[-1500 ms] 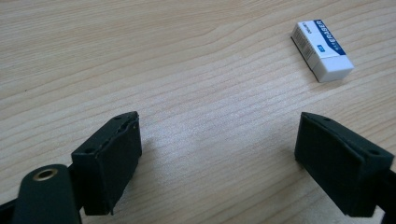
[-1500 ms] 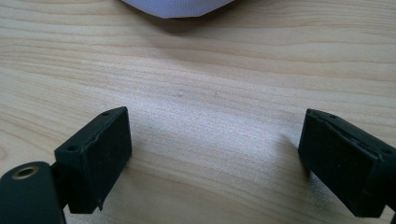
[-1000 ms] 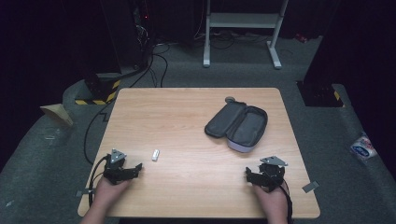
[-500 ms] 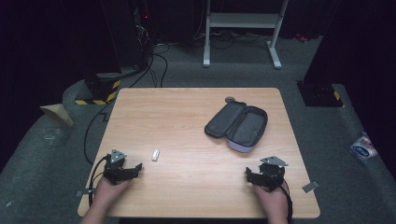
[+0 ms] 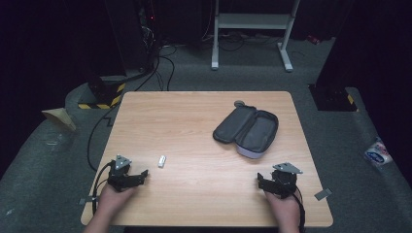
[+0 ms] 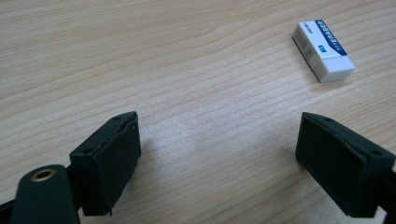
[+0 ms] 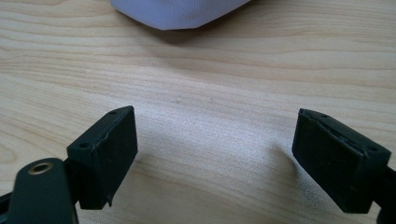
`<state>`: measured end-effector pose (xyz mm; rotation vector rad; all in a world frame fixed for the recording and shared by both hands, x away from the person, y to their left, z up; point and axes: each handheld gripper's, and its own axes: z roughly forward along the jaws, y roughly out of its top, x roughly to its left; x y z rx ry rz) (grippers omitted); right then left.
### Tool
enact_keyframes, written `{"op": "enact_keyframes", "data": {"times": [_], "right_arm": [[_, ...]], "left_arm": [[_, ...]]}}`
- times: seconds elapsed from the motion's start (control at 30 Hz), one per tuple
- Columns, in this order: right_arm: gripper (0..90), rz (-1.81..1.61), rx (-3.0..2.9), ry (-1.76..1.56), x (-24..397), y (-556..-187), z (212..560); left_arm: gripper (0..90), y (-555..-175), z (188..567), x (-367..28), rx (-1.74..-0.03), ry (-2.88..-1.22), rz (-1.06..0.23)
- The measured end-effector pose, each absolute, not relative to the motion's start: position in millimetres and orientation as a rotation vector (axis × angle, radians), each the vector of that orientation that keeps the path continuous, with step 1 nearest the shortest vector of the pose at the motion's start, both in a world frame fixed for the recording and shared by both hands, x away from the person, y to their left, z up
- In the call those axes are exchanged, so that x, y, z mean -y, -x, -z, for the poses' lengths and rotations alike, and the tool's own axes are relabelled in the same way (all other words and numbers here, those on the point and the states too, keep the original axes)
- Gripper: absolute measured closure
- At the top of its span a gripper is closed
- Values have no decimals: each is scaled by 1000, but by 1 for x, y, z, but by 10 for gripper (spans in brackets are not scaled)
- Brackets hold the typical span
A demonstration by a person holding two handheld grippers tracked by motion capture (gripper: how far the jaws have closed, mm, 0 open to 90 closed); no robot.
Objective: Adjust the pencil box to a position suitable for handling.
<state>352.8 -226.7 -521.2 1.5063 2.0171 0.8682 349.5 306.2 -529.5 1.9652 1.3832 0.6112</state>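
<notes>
I'm working over a wooden table (image 5: 194, 116) on grey carpet in a dark room. One eraser (image 6: 323, 44) is lying just ahead of my left tongs (image 6: 219, 154), one open case (image 5: 247, 130) beyond my right tongs (image 7: 215, 154); both tongs are gaping, empty, the right's jaws having just been closing slightly.

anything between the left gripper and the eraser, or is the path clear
Nothing visible stands in the way. The left gripper has open, empty jaws, and only bare table lies between it and the eraser, which sits ahead and to the right in the left gripper view.
</notes>
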Motion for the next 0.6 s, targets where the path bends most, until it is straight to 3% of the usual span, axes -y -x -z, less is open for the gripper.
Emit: {"op": "enact_keyframes", "data": {"times": [0.6], "right_arm": [[160,-924,-2012,-1450,218,-349,513]], "left_arm": [[96,-351,530,-306,-1407,-1961,-613]]}}
